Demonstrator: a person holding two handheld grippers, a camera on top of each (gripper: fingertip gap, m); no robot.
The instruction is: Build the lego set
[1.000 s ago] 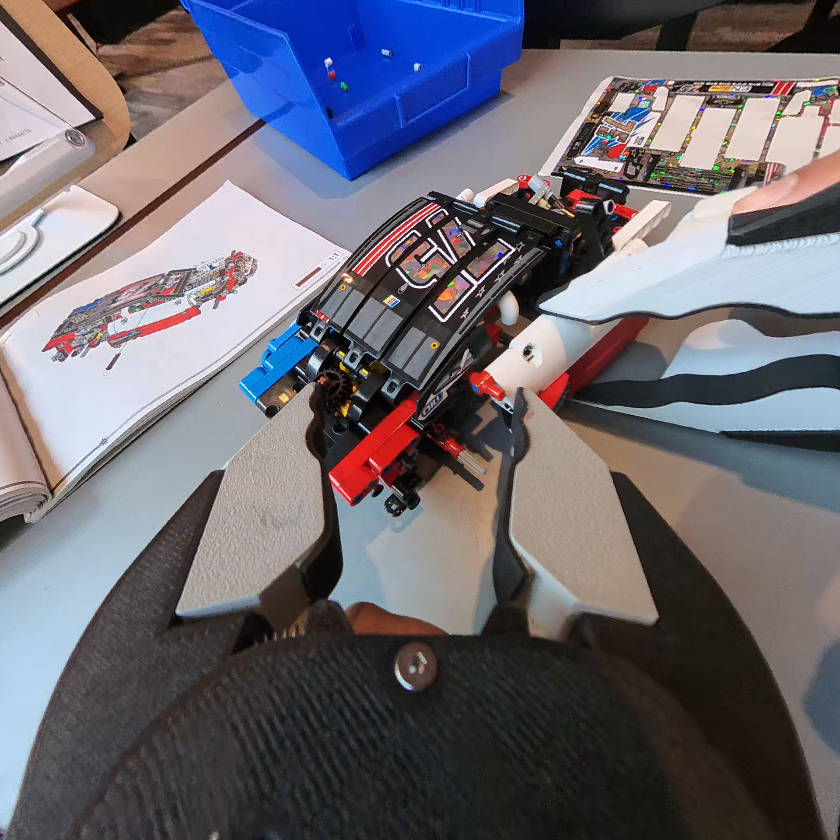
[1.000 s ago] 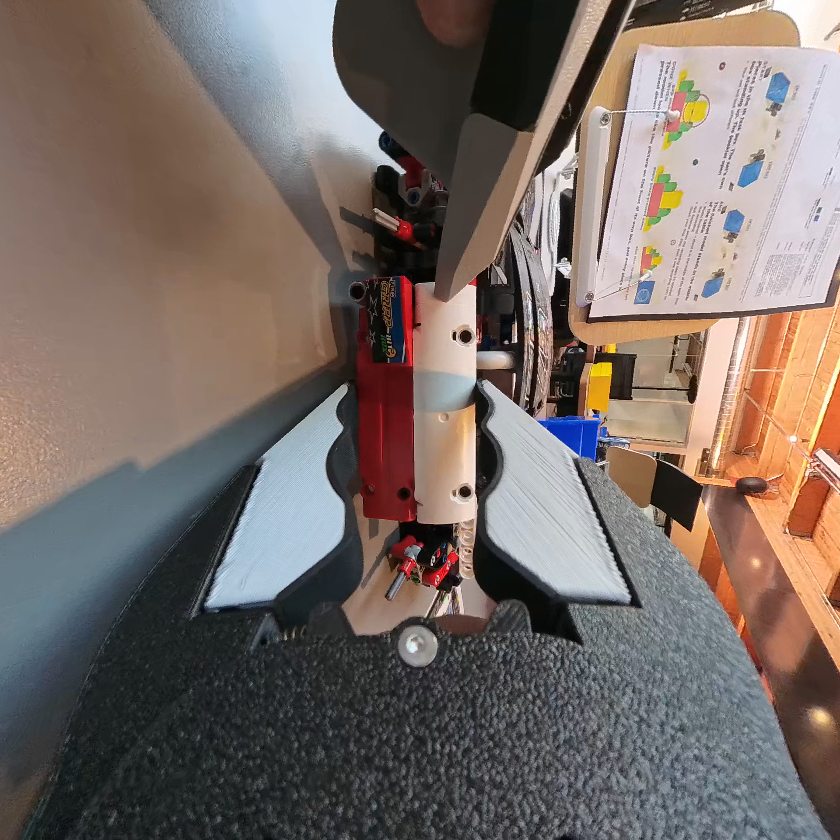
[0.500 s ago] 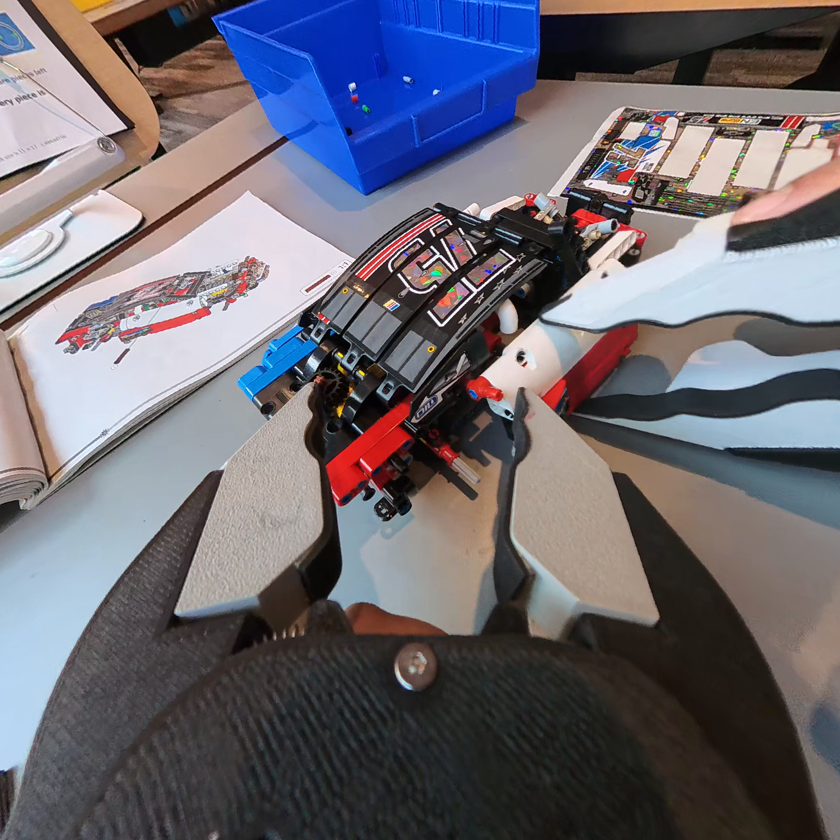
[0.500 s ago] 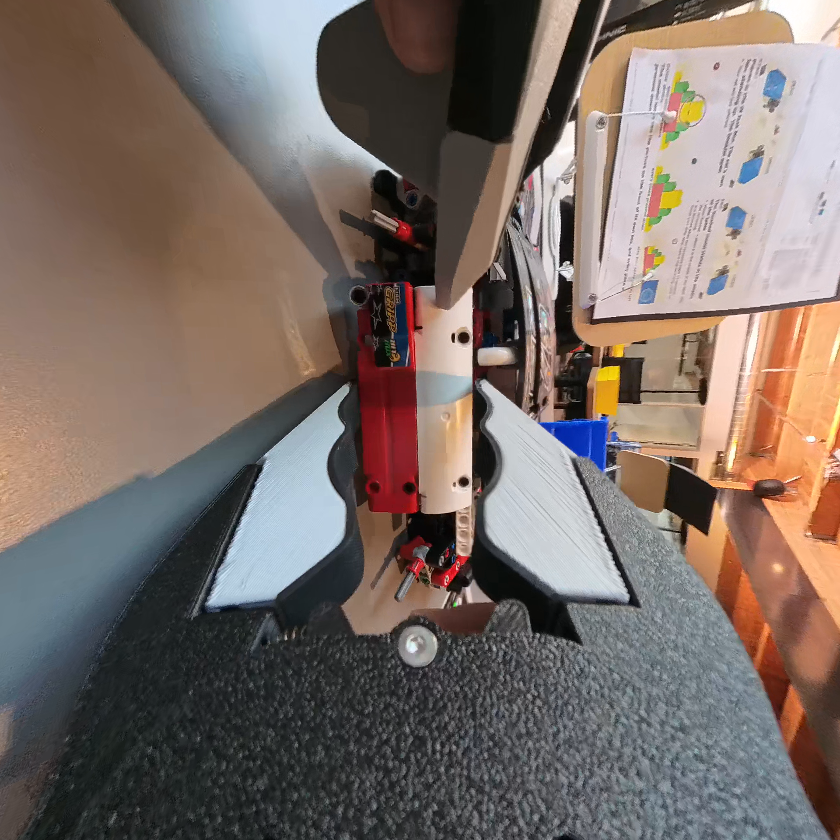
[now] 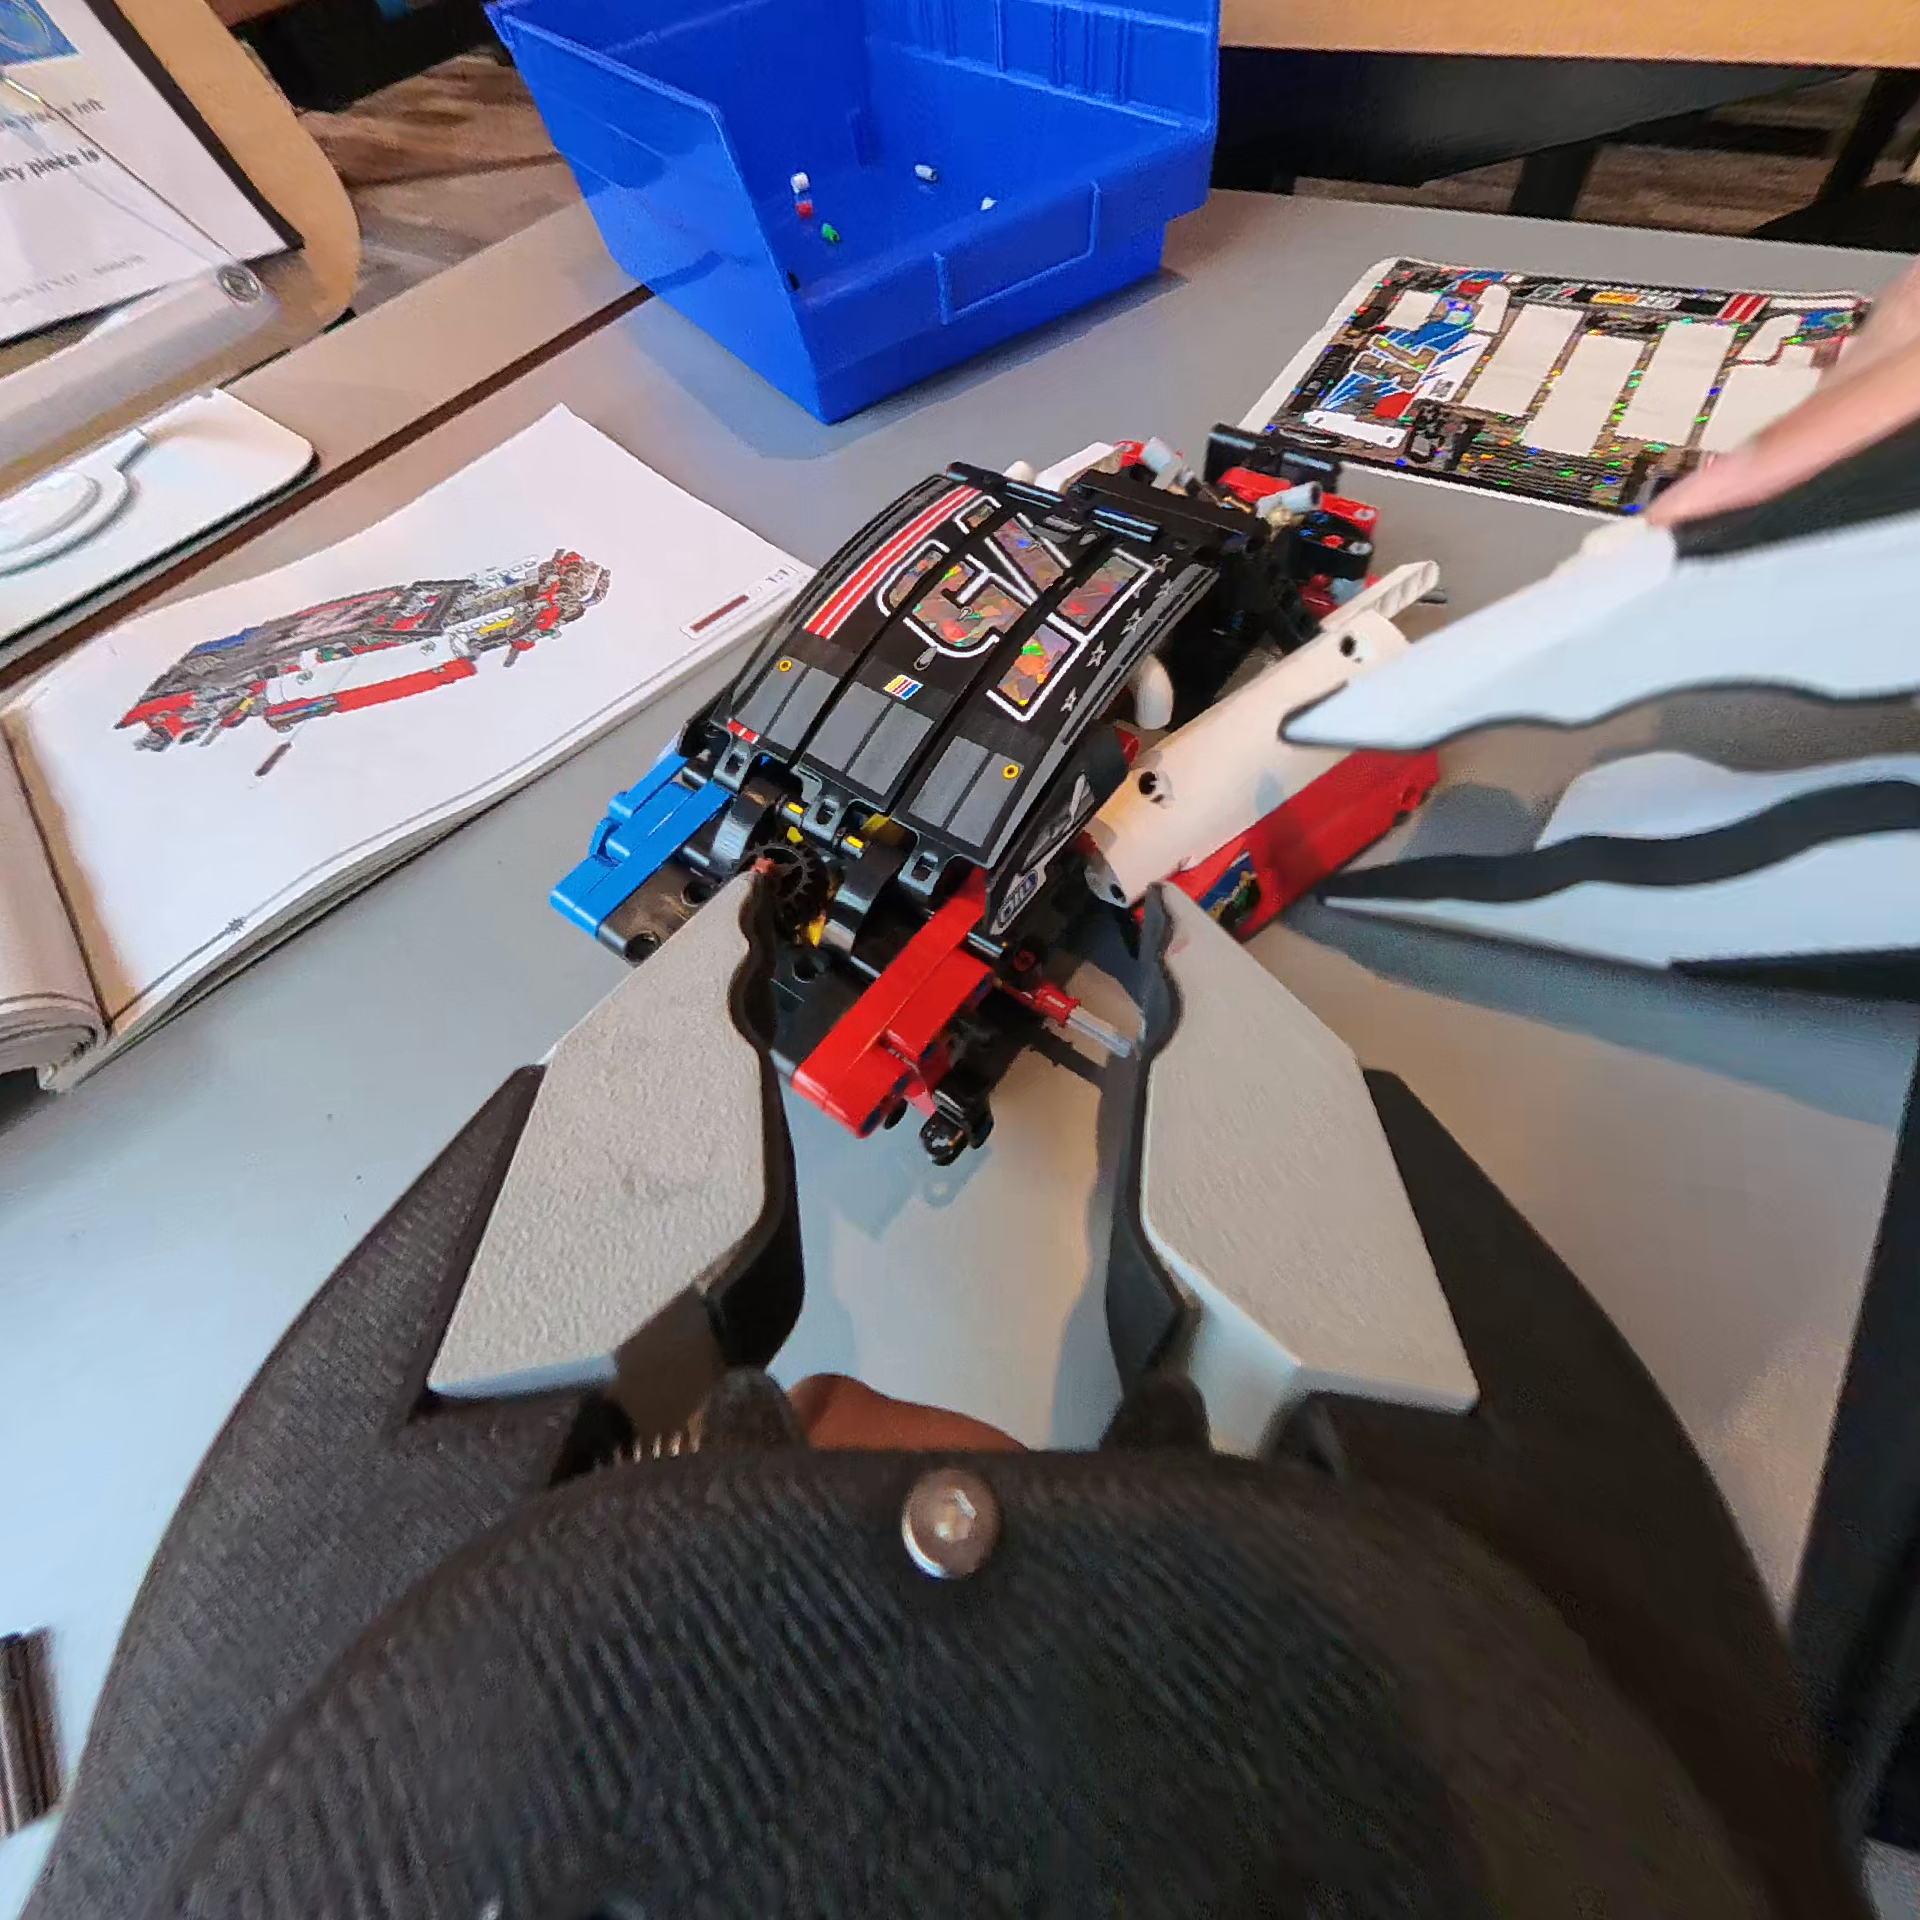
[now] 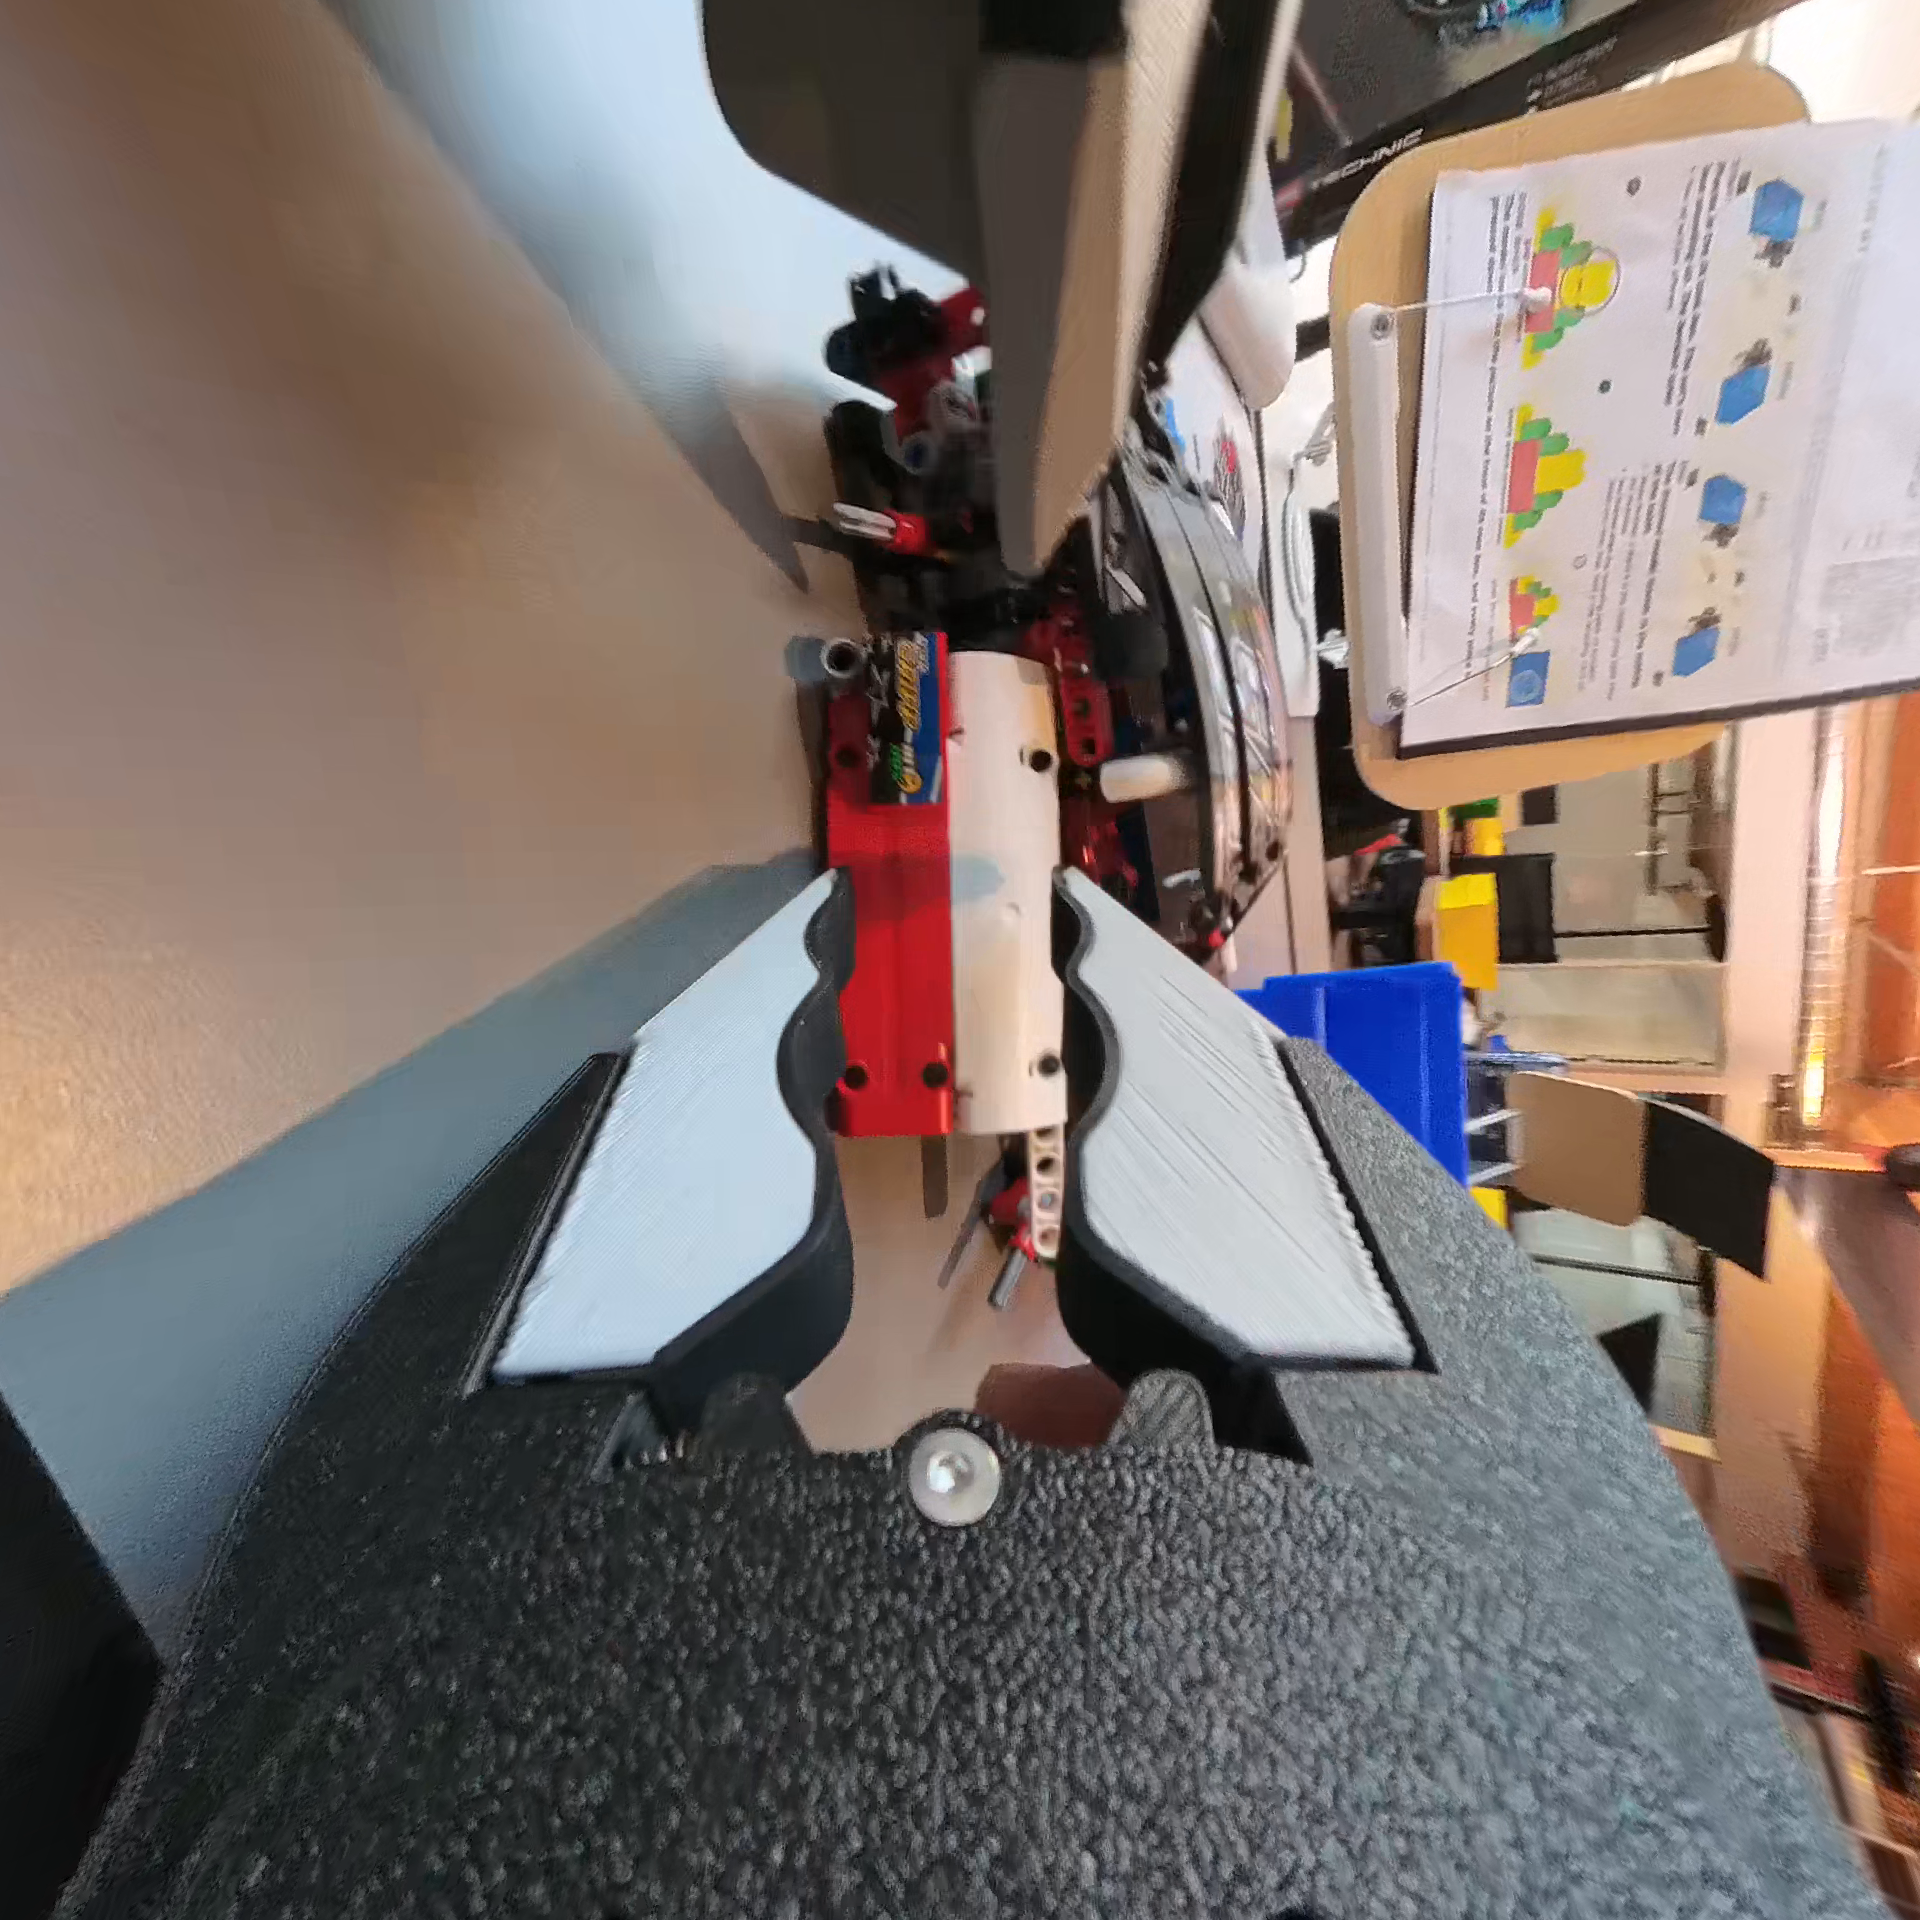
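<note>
A part-built lego car with a black stickered roof, a blue front block and red and white side panels lies on the grey table. My left gripper is open and straddles the car's near end, with a red beam between its fingers. My right gripper is shut on the car's side panels: the red panel and the white panel fill the gap between its fingers. It comes in from the right in the left wrist view, one finger on the white panel and one on the table.
A blue bin with a few tiny parts stands behind the car. An open instruction booklet lies at left and a sticker sheet at back right. A clipboard with a printed sheet stands beyond.
My right gripper's fingers have drawn closer together on the side panels and sit nearer the panels' end. The left gripper has kept its opening and shifted slightly around the car's end.
</note>
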